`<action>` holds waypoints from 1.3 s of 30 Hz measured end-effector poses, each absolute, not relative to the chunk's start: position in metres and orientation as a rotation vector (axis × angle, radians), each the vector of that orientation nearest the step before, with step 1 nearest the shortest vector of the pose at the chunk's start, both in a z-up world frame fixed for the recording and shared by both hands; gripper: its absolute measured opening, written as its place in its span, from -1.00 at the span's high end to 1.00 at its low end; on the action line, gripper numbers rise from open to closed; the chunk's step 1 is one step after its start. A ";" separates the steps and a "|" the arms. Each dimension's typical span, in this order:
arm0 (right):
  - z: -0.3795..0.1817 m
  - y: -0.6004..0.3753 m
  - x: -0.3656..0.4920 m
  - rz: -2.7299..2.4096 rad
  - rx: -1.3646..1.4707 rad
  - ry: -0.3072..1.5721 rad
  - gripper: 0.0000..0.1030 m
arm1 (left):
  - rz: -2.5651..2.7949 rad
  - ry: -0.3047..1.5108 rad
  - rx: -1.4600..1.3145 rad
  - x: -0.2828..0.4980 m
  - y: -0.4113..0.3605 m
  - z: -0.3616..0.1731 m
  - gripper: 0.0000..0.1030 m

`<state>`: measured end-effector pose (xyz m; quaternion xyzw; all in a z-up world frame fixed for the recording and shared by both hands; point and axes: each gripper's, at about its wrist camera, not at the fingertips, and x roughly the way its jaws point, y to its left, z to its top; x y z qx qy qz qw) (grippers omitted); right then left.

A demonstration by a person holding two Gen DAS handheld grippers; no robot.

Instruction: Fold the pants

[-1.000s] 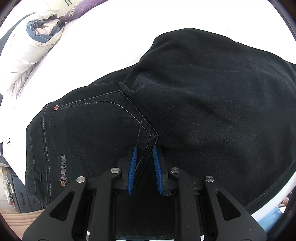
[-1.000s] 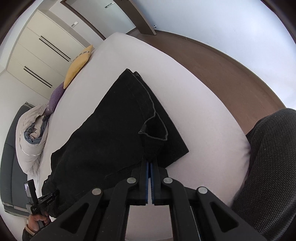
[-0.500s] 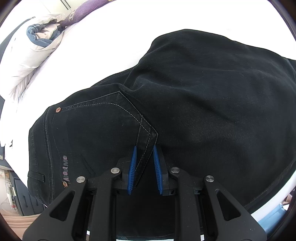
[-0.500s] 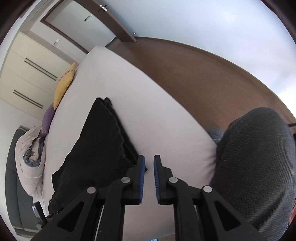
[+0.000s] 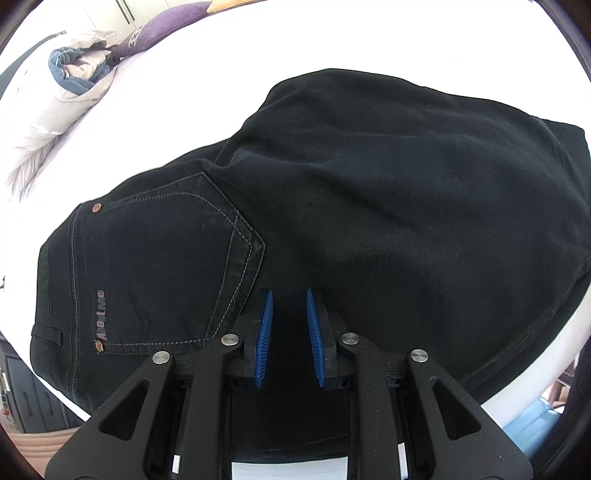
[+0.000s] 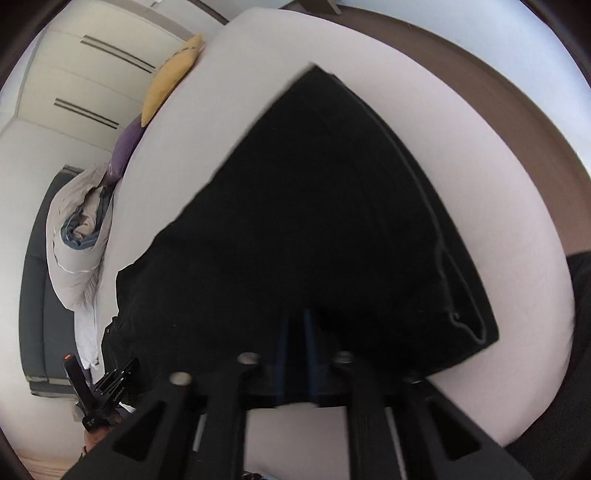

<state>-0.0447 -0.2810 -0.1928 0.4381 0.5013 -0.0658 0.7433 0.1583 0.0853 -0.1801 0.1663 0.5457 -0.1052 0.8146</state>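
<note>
Black pants (image 5: 369,206) lie folded on a white bed (image 5: 207,85), with the back pocket (image 5: 159,273) and waistband at the left in the left wrist view. My left gripper (image 5: 290,299) is open and empty, its blue pads (image 5: 265,332) just above the fabric beside the pocket. In the right wrist view the pants (image 6: 314,221) fill the middle, the leg hems at the right. My right gripper (image 6: 295,325) is open and empty, low over the near edge of the pants; this view is blurred.
A bunched grey and blue duvet (image 5: 55,92) and a purple pillow (image 5: 162,22) lie at the head of the bed. A yellow pillow (image 6: 173,74) lies beside them. White wardrobes (image 6: 85,81) stand behind. Brown floor (image 6: 517,110) borders the bed's far side.
My left gripper let go of the pocket corner and the fabric now lies flat. My right gripper opened, released the pants and swung back over them.
</note>
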 end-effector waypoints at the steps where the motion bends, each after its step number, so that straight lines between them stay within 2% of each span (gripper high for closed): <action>1: -0.196 -0.285 -0.052 -0.121 0.986 1.090 1.00 | -0.227 1.168 0.351 0.157 0.087 -0.179 0.64; 9: -0.163 -0.273 -0.054 -0.222 0.724 1.228 1.00 | -0.281 1.152 0.436 0.125 0.070 -0.177 0.64; 11: -0.147 -0.266 -0.048 -0.222 0.713 1.207 0.86 | -0.289 1.155 0.457 0.118 0.072 -0.183 0.64; 14: -0.123 -0.234 -0.022 -0.026 0.696 1.146 0.75 | -0.307 1.184 0.405 0.114 0.083 -0.182 0.64; 15: -0.116 -0.214 -0.010 0.059 0.650 1.144 0.69 | -0.313 1.192 0.401 0.112 0.084 -0.182 0.64; 18: -0.100 -0.143 0.025 0.235 0.362 1.124 0.69 | -0.325 1.205 0.440 0.104 0.085 -0.184 0.64; 21: -0.111 -0.099 0.053 0.297 0.243 1.161 0.68 | -0.325 1.218 0.445 0.097 0.086 -0.184 0.64; 25: -0.165 -0.074 0.057 0.299 0.193 1.343 0.63 | -0.330 1.221 0.431 0.084 0.091 -0.185 0.64; 27: -0.162 -0.072 0.040 0.307 0.154 1.289 0.63 | -0.334 1.221 0.423 0.073 0.098 -0.185 0.64; 30: -0.164 -0.091 0.029 0.315 0.261 1.296 0.68 | -0.341 1.203 0.363 0.072 0.099 -0.168 0.64; 35: -0.170 -0.094 0.024 0.327 0.276 1.315 0.73 | -0.449 1.043 0.206 0.086 0.062 -0.130 0.64; 37: -0.167 -0.083 0.025 0.328 0.208 1.310 0.72 | -0.483 1.026 0.198 0.096 0.037 -0.134 0.64; 39: -0.167 -0.081 0.021 0.328 0.190 1.308 0.72 | -0.523 1.091 0.210 0.108 0.019 -0.154 0.64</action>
